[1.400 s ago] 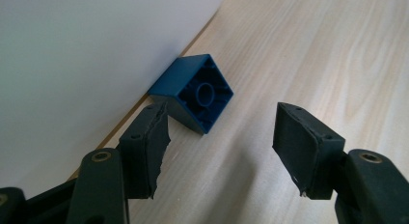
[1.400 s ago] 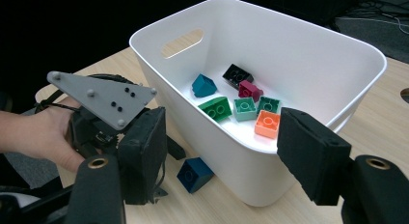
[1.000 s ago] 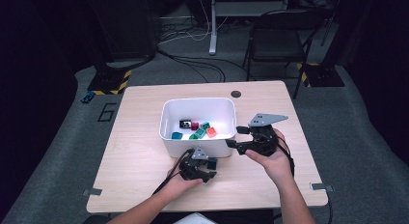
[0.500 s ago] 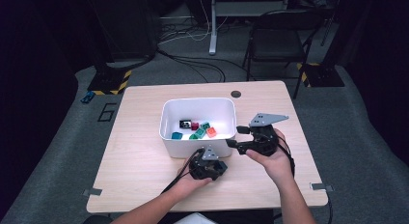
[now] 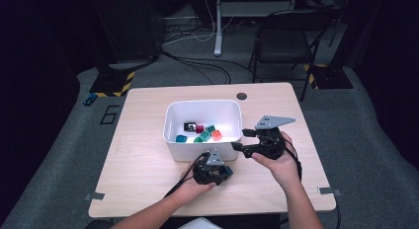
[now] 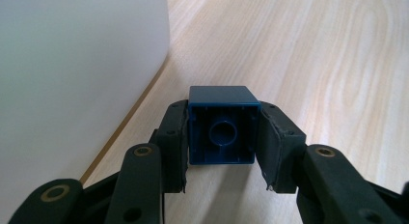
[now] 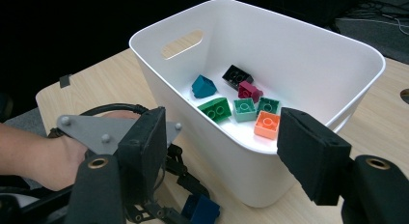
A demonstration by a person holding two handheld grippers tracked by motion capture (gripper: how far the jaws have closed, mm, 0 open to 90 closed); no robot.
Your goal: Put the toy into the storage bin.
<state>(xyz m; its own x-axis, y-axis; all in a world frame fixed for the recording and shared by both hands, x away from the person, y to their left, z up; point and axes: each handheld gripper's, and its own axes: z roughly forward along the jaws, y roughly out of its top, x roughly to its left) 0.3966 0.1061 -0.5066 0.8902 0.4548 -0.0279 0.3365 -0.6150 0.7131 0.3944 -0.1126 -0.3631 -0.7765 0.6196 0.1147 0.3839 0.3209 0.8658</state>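
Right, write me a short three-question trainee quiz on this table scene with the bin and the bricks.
1. True or false: the left gripper is shut on the dark blue plastic brick.
2. Which colour is the brick nearest the right gripper inside the white plastic bin: A orange, B black, C maroon?
3. On what does the bin stand?

Key: 1 true. 2 A, the orange brick. 3 The light wooden table.

A "6" (image 5: 109,114) is marked on floor by table (image 5: 148,155).
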